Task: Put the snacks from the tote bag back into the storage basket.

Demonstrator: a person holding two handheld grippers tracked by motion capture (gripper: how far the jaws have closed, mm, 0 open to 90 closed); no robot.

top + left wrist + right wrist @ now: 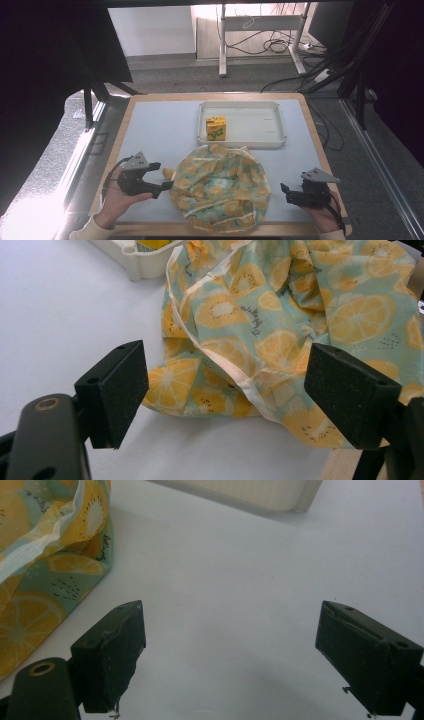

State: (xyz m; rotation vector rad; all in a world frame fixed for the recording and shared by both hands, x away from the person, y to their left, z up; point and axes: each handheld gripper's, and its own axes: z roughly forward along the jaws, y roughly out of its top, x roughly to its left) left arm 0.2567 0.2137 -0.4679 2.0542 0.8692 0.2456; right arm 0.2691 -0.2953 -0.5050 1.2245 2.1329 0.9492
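- One crumpled teal fabric bag with a yellow citrus-slice print (220, 187) lies in the lower centre of the high view, on the pale grey table mat (160, 130), its near edge close to the table's front rim.
- Bag's cream-trimmed hem (220, 360) runs diagonally through the middle of the left gripper view, folded over itself.
- Left gripper (159, 177), lower left of the high view, sits just beside the bag's left edge; jaws wide apart, holding nothing. In the left gripper view (225, 390) the bag's edge lies between and beyond the two black pads, not pinched.
- Right gripper (286, 192), lower right of the high view, is near the bag's right side but apart from it; jaws spread wide, empty. In the right gripper view (230, 650) bare mat lies between the pads, bag at the left edge of the frame (45, 555).
- White rectangular plastic tray (272, 142) sits just beyond the bag, upper centre of the mat; bag's far edge is touching or nearly touching its near rim, cannot tell which.
- Small yellow-and-green juice carton (216, 128) stands upright in the tray's left end.
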